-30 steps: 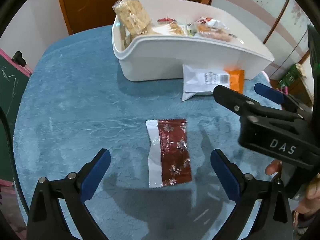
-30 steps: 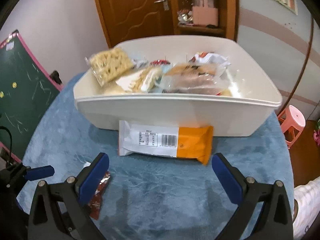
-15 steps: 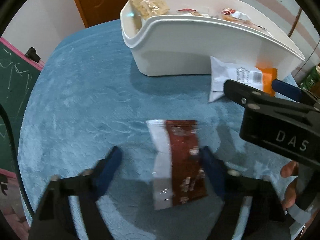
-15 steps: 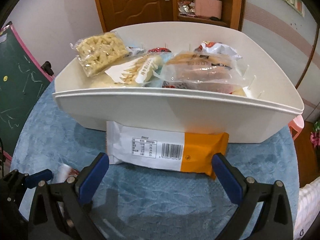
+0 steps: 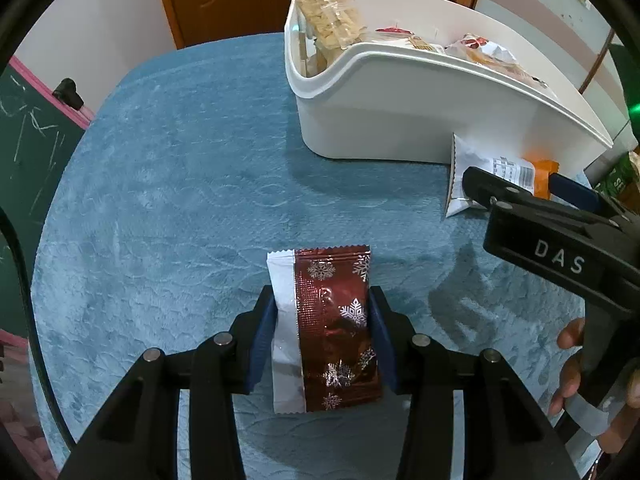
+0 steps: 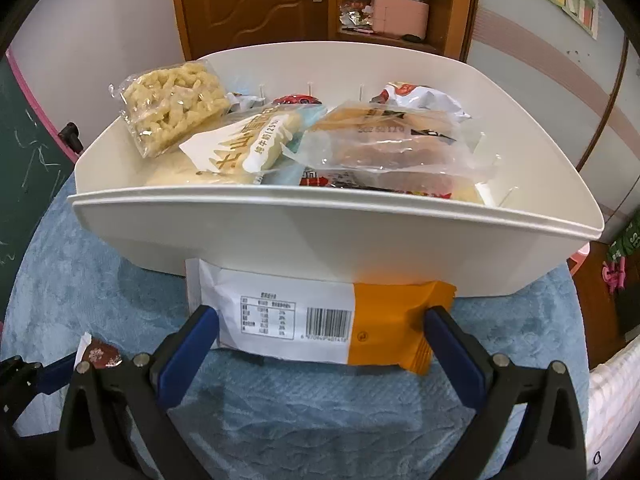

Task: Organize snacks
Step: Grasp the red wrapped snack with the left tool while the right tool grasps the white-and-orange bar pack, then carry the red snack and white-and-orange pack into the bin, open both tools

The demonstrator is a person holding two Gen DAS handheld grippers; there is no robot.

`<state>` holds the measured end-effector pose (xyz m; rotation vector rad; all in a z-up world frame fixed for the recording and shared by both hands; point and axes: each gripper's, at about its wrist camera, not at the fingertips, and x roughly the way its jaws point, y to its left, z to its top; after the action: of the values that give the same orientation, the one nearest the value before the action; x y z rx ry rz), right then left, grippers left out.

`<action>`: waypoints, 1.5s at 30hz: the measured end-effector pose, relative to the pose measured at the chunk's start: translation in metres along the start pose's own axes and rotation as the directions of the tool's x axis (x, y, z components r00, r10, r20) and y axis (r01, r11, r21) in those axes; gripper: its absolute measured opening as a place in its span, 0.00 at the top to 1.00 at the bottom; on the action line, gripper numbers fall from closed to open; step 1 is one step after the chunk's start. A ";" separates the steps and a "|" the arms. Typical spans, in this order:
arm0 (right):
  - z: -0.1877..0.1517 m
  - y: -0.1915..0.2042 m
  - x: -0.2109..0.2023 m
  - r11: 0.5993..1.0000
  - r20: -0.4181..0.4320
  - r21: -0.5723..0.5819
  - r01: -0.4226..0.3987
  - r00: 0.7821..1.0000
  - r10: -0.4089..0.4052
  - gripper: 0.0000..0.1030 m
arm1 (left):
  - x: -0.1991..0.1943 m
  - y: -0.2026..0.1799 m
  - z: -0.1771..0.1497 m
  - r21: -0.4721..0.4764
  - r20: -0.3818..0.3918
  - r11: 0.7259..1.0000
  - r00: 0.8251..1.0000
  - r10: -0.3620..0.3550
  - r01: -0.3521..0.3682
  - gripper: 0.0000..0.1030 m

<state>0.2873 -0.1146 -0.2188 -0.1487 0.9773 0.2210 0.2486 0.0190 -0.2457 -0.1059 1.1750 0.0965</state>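
Observation:
A dark red snack packet with silver snowflakes and a white edge lies on the blue tablecloth. My left gripper is shut on its two long sides. A white and orange packet lies against the front wall of the white bin; it also shows in the left wrist view. My right gripper is open, with one finger at each end of that packet. The bin holds several snack packs.
The round table has a blue plush cloth. A green chalkboard stands at the left. A brown door and a shelf are behind the bin. The red packet's tip shows at lower left of the right wrist view.
My left gripper moved forward and closed on the red packet. My right gripper moved forward until its open fingers straddle the white and orange packet.

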 end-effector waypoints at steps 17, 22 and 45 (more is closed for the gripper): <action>0.021 -0.030 0.034 0.988 -0.066 0.081 -0.131 0.988 0.137 0.00 | -0.001 -0.013 -0.011 0.019 0.016 0.999 1.000 0.026 -0.026 0.56; 0.024 -0.027 0.034 0.990 -0.088 0.066 -0.128 0.987 0.134 0.01 | -0.001 -0.015 -0.011 0.017 0.016 1.000 1.000 0.021 -0.021 0.56; -0.008 -0.008 -0.093 0.986 0.076 -0.001 -0.167 0.983 0.167 0.07 | -0.099 -0.004 -0.001 0.050 0.141 0.999 0.990 -0.005 -0.002 0.64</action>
<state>0.2322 -0.1353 -0.1456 -0.0531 0.9152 0.3753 0.2104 0.0127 -0.1540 -0.0552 1.0355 0.0723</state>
